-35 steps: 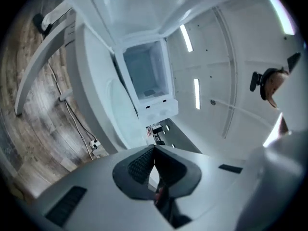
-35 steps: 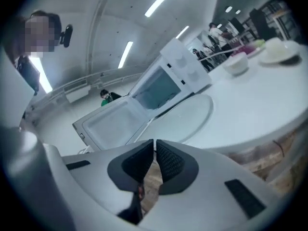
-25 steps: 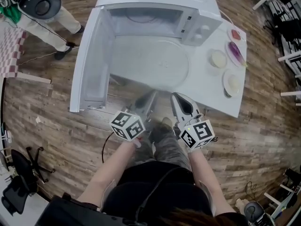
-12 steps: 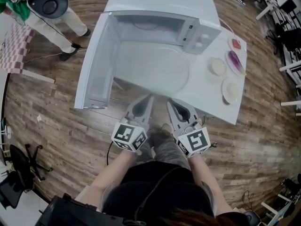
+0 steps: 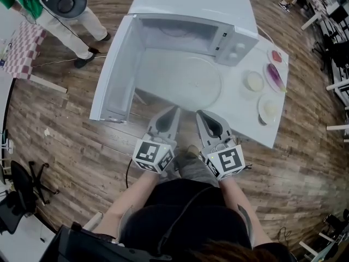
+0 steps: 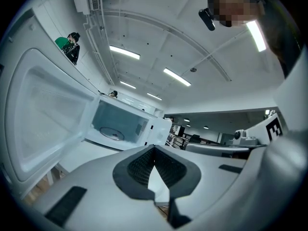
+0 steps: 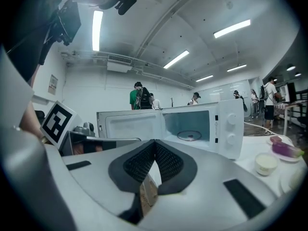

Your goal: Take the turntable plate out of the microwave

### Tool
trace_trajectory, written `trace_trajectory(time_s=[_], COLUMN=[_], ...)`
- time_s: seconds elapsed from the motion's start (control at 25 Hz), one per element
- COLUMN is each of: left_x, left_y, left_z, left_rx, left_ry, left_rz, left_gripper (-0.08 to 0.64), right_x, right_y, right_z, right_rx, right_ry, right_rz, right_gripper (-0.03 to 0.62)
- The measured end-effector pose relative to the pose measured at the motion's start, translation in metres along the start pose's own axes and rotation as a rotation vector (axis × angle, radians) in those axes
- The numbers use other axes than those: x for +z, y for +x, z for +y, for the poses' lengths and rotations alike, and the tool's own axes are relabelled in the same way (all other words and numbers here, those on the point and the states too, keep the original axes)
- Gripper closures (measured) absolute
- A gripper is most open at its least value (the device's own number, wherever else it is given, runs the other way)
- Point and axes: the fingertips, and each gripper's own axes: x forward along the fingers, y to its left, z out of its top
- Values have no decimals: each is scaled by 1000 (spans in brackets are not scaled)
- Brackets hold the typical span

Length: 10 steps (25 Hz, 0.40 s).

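The door [image 5: 114, 72] stands swung out at the left of the microwave [image 5: 191, 7] on the table [image 5: 245, 116]; the left claw [image 5: 175, 110] is clenched on nothing at the table's near edge. The plate [image 5: 185, 81] lies out of the microwave, flat on the table before the opening, just beyond both claw tips; the right claw [image 5: 199, 113], beside the left, is clenched and empty too; dishes [image 5: 254, 82] sit at the table's right end.

No word, brand or number is legible. The left gripper [image 5: 175, 109] and right gripper [image 5: 199, 114] carry only square markers [image 5: 154, 156]; print on the microwave [image 7: 230, 124] ahead of them is too small
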Motion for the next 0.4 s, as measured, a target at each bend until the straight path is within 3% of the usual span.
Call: trace_trajectory(time_s=[0.4], left_x=[21], left_y=[0], left_z=[-4], left_rx=[2], left_ry=[48], left_rz=[-28], left_gripper=[549], right_x=[23], right_y=[-5], right_z=[5], right_rx=[51], right_ry=[-71], right_rz=[-30], right_gripper=[572])
